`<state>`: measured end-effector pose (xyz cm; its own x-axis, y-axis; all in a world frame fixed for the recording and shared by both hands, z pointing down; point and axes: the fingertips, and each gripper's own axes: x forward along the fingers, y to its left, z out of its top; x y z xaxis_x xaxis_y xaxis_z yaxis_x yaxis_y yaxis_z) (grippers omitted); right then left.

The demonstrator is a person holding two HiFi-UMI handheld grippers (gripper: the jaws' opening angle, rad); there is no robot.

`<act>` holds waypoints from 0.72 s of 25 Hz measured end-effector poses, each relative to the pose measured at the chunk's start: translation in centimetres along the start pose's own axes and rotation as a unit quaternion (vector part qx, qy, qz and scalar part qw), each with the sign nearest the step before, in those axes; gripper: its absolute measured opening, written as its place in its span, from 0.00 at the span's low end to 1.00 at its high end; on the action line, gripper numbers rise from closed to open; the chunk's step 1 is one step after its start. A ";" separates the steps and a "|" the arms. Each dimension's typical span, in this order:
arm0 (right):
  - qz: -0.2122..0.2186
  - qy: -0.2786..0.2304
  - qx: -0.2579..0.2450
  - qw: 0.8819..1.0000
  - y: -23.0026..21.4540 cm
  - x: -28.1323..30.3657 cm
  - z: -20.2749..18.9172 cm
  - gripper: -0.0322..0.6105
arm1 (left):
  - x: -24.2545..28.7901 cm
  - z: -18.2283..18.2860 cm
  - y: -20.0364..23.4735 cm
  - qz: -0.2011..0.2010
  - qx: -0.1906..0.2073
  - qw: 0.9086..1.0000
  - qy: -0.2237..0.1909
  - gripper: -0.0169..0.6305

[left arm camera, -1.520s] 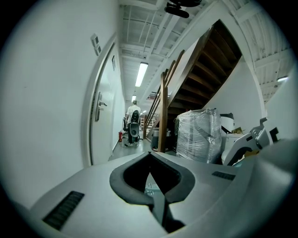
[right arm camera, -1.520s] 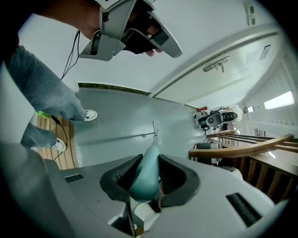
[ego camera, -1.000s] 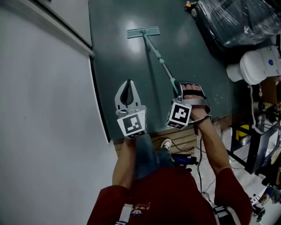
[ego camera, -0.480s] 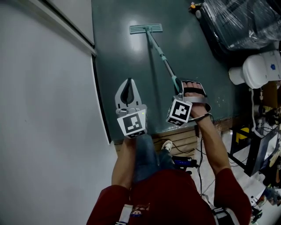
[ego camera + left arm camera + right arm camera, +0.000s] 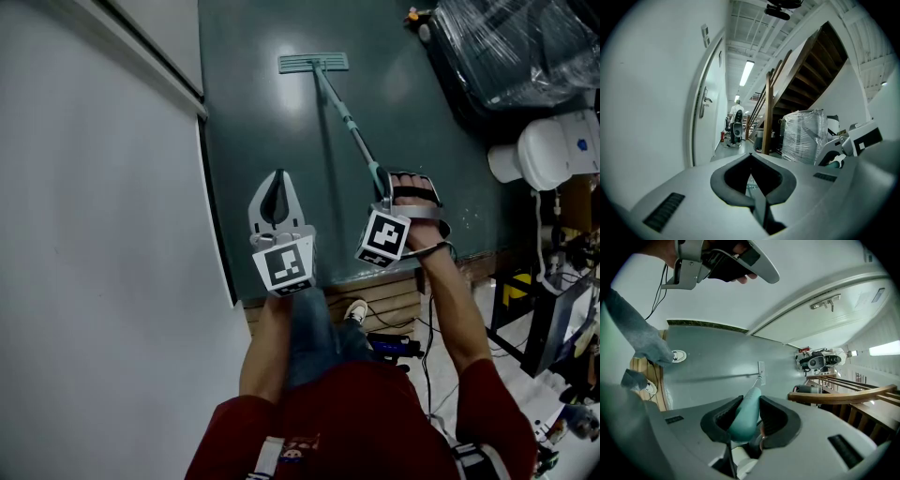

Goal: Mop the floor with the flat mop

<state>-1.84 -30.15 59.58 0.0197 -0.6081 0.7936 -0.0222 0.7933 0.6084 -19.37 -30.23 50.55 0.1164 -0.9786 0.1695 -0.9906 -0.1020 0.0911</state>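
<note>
right gripper [image 5: 381, 195] clamped on the flat mop [image 5: 348, 124] at its handle end | mop head [image 5: 313, 64] lies on the floor [image 5: 253, 112], ahead and slightly left — pole runs straight away from the grip | left gripper [image 5: 274, 180] — jaws together, empty, off the pole

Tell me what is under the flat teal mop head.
Only dark green floor shows around the flat teal mop head, which lies on it; the patch beneath is covered.
</note>
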 end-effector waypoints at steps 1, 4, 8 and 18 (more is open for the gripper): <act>0.001 -0.001 0.001 1.000 0.0 -0.1 0.0 0.23 | -0.1 0.0 -0.1 -0.001 -0.001 1.000 0.001 0.05; 0.003 0.001 0.000 1.000 0.3 -0.4 -0.3 0.23 | -0.5 0.2 -0.3 0.002 -0.002 1.000 -0.001 0.05; 0.004 0.007 -0.003 1.000 0.4 -0.8 -1.1 0.24 | -0.7 1.0 -0.8 0.003 0.004 1.000 -0.002 0.05; 0.003 -0.006 -0.001 1.000 2.7 -4.5 -2.1 0.23 | -4.6 1.8 -2.7 0.004 0.009 1.000 -0.010 0.05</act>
<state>0.07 -25.18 57.68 0.0069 -0.6039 0.7970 -0.0202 0.7968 0.6039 -17.37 -25.74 47.74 0.1072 -0.9829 0.1494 -0.9926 -0.0973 0.0722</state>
